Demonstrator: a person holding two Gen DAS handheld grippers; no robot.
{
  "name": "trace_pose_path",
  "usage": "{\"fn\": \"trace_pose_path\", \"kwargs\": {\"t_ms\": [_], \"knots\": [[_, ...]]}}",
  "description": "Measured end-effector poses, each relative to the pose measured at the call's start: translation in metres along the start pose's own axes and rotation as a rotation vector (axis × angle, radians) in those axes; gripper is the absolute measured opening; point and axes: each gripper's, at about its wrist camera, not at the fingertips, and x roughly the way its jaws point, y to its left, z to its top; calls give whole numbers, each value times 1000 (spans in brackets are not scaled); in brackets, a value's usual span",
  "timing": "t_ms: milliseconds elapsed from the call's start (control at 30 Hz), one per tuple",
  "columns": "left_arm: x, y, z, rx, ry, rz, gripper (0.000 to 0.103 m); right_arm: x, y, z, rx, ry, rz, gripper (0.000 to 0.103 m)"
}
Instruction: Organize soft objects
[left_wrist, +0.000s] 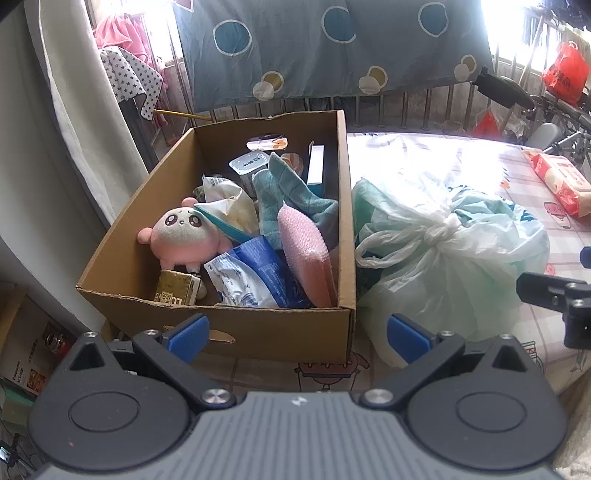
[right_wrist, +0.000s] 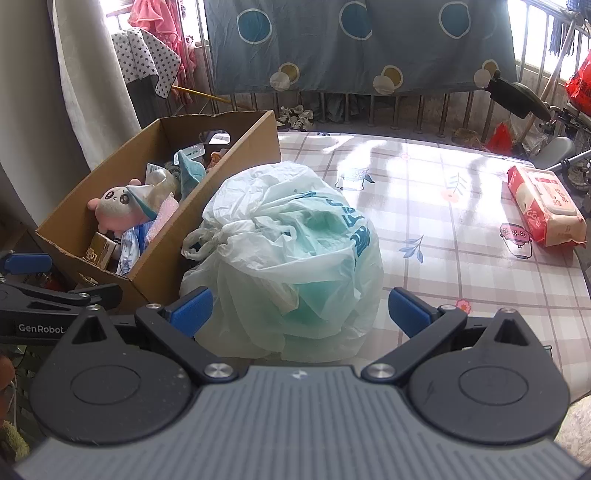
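Checked tablecloth under balcony light: at left, our cardboard box already holds a plush toy, sponge and packets; beside it, touching, sits the knotted plastic bag, seemingly unsorted. Left gripper and right gripper gape wide, empty. Farther right lies a wipes pack.

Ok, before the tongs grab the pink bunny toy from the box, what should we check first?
1. Left tongs open and empty: ok.
2. Right tongs open and empty: ok.
3. Plush toy reachable from above in the cardboard box: ok, though a teal-edged packet overlaps its head.
4. Pink sponge clear of the toy: ok, apart.
5. Tied plastic bag out of the way: not ok, it presses against the box side.
6. Toy free underneath: cannot tell.
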Motion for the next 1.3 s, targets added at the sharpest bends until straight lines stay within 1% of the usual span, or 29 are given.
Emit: {"fn": "trace_pose_path", "kwargs": {"t_ms": [200,833,1300], "knots": [[2,1,-1,-3,7,-4,103,3,0,-1,4,10,-3,102],[-1,-5,4,14,-9,-20,103,7,0,-2,10,30,6,102],[-3,-4,6,7,-10,-14,103,6,-3,-2,14,27,15,102]]}}
